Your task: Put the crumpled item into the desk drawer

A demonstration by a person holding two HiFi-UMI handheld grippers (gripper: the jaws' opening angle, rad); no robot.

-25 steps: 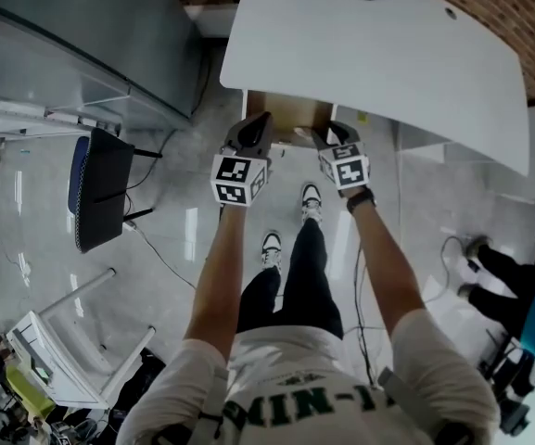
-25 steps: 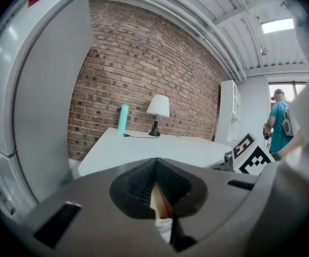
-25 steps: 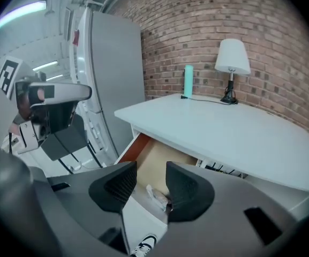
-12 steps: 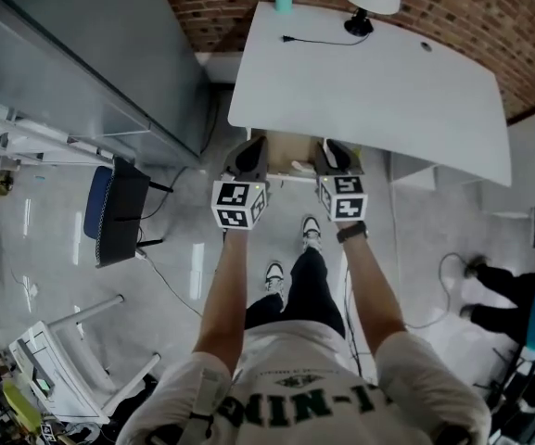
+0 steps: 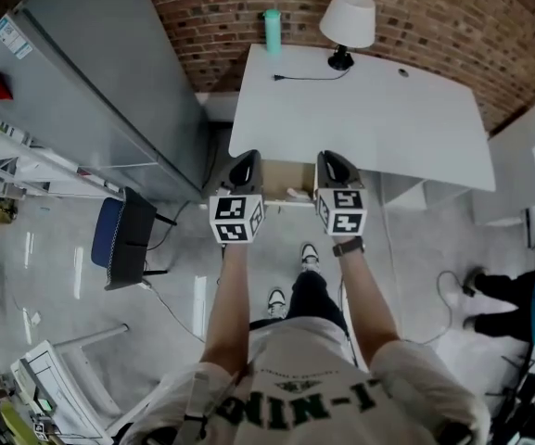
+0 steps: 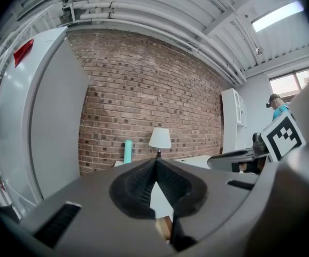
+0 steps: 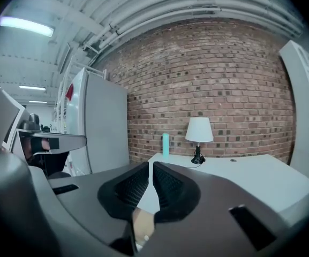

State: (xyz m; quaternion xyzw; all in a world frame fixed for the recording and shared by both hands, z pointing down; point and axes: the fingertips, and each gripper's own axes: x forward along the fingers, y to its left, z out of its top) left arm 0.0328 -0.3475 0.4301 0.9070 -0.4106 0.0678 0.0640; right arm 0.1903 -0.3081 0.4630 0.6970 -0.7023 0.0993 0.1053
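The white desk (image 5: 378,109) has its wooden drawer (image 5: 281,176) pulled open under the front edge. A small pale lump (image 5: 295,193) lies inside it, too small to identify. My left gripper (image 5: 246,163) hovers over the drawer's left end, jaws shut and empty (image 6: 155,164). My right gripper (image 5: 335,163) hovers over the right end. Its jaws (image 7: 150,165) are closing, with only a thin slit left and nothing between them. Both point level at the brick wall.
A lamp (image 5: 348,21), a teal bottle (image 5: 272,19) and a black cable (image 5: 304,77) are at the desk's far edge. A tall grey cabinet (image 5: 91,91) stands left, with a blue chair (image 5: 123,239) beside it. Another person (image 5: 517,295) is at the right.
The head view has lifted, so the whole desk, lamp and wall now show. Both grippers have drawn back up from the drawer and sit level side by side.
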